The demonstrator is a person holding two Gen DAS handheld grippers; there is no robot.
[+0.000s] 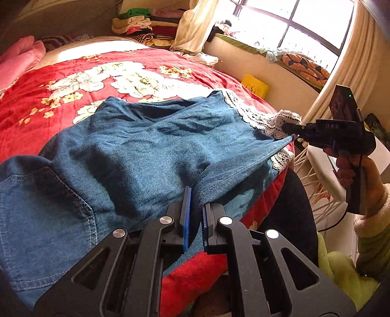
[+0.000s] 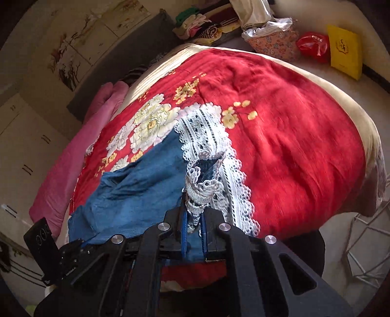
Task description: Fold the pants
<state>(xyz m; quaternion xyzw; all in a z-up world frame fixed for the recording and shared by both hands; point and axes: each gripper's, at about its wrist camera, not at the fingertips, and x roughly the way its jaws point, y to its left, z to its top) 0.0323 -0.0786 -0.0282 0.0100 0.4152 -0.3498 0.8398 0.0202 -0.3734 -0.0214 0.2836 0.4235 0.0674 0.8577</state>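
On the bed, over a red quilt (image 1: pixel 73 73) printed with white and yellow flowers, lay the pants (image 1: pixel 126 156): blue denim, soft and rumpled, with a stitched patch pocket (image 1: pixel 46 200) at the near left and a broad band of white lace (image 2: pixel 207 136) sewn along the leg hem. Shallow folds crossed the cloth at its middle. Their long axis ran across the left wrist view, the pocket end low at the left and the lace hem pointing right toward the window side of the room. One edge was drawn taut in a straight line between the two grippers.

The left gripper (image 1: pixel 193 219) was clenched on a pinch of denim at the near edge of the pants, its blue pads (image 1: pixel 186 219) close together with cloth pressed between them. The right gripper (image 2: pixel 193 226) was clamped on the hem, a bunch of lace and a fold of denim gathered up between its fingers and standing above them. From the left wrist view it showed at the far right, held in the right hand (image 1: pixel 351 170) beyond the edge of the bed, the hem lifted slightly off the quilt there.

A pink blanket (image 2: pixel 80 156) lay along the far side of the bed, and a yellow packet (image 2: pixel 345 51) rested near the wall. Stacked clothes (image 1: pixel 143 22) sat beyond the head of the bed.
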